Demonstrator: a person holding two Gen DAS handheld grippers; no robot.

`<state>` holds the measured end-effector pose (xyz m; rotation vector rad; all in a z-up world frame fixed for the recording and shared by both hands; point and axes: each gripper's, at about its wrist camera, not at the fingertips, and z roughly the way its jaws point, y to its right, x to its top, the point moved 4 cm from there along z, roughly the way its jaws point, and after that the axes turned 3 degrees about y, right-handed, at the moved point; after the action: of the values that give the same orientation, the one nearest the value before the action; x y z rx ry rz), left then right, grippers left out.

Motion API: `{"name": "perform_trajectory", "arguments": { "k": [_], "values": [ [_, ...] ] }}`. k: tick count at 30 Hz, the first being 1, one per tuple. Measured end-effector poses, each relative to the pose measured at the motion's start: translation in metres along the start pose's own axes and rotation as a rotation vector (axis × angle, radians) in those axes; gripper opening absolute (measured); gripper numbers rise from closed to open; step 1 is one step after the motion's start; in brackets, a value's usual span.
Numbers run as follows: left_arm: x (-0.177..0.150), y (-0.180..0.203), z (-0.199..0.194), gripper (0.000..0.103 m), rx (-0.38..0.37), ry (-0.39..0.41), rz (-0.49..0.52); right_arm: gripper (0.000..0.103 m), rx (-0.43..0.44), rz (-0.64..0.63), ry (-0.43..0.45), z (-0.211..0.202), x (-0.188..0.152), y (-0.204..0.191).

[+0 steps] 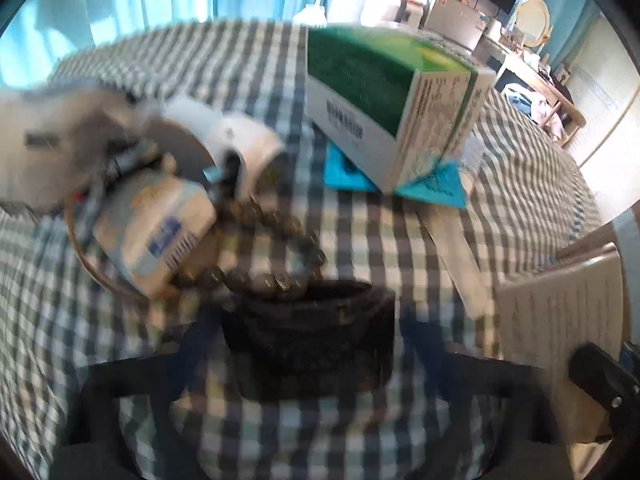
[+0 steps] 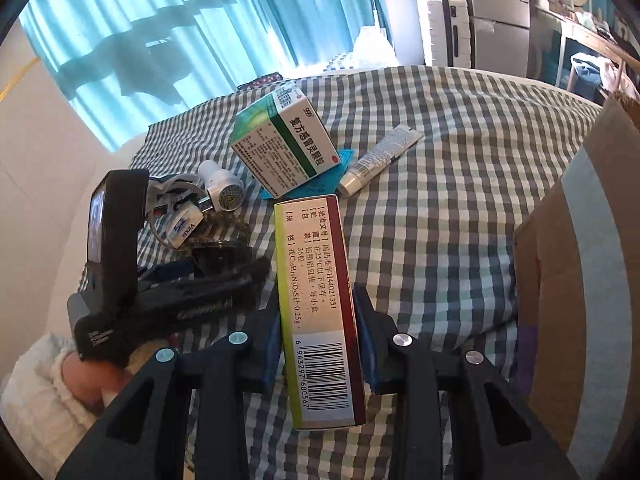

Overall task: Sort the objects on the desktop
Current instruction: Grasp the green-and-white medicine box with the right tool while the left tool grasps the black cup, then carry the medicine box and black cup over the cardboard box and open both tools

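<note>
My right gripper (image 2: pixel 318 340) is shut on a long medicine box (image 2: pixel 316 300) with a barcode, held above the checked cloth. My left gripper (image 1: pixel 308 344) holds a black round object (image 1: pixel 308 340) between its fingers, blurred by motion; it also shows in the right wrist view (image 2: pixel 218 258). In front lie a bead bracelet (image 1: pixel 272 264), a small white-and-blue pack (image 1: pixel 156 232), a white bottle (image 1: pixel 240 148) and a green-and-white medicine box (image 1: pixel 396 100) resting on a blue card (image 1: pixel 436 188). The green box (image 2: pixel 286 144) and an ointment tube (image 2: pixel 380 158) show in the right wrist view.
A cardboard box (image 2: pixel 580 260) stands at the right, by my right gripper. The table is covered by a checked cloth (image 2: pixel 440 220). A key ring with keys (image 1: pixel 100 184) lies at the left. Blue curtains hang behind the table.
</note>
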<state>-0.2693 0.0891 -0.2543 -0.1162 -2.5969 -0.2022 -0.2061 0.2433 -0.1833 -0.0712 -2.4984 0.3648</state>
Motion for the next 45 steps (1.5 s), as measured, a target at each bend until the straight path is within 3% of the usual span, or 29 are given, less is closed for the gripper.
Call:
{"name": "perform_trajectory", "arguments": {
  "k": [1, 10, 17, 26, 45],
  "values": [
    [-0.001, 0.0, -0.003, 0.077, 0.024, 0.011, 0.022, 0.032, 0.003, 0.003, -0.01, 0.001, -0.001, 0.0],
    [-0.032, -0.013, -0.057, 0.077, -0.034, -0.055, 0.011, 0.032, -0.015, 0.031, -0.016, -0.021, -0.007, -0.008],
    [-0.038, -0.021, -0.137, 0.077, -0.056, 0.064, 0.049, 0.032, 0.016, 0.018, 0.047, -0.069, -0.017, -0.032],
    [-0.034, -0.009, -0.208, 0.077, -0.059, 0.158, 0.098, 0.032, 0.035, -0.028, 0.113, -0.128, -0.03, -0.068],
    [-0.036, 0.024, -0.289, 0.078, -0.062, 0.254, 0.153, 0.032, 0.04, -0.083, 0.248, -0.216, -0.029, -0.096]
  ]
}}
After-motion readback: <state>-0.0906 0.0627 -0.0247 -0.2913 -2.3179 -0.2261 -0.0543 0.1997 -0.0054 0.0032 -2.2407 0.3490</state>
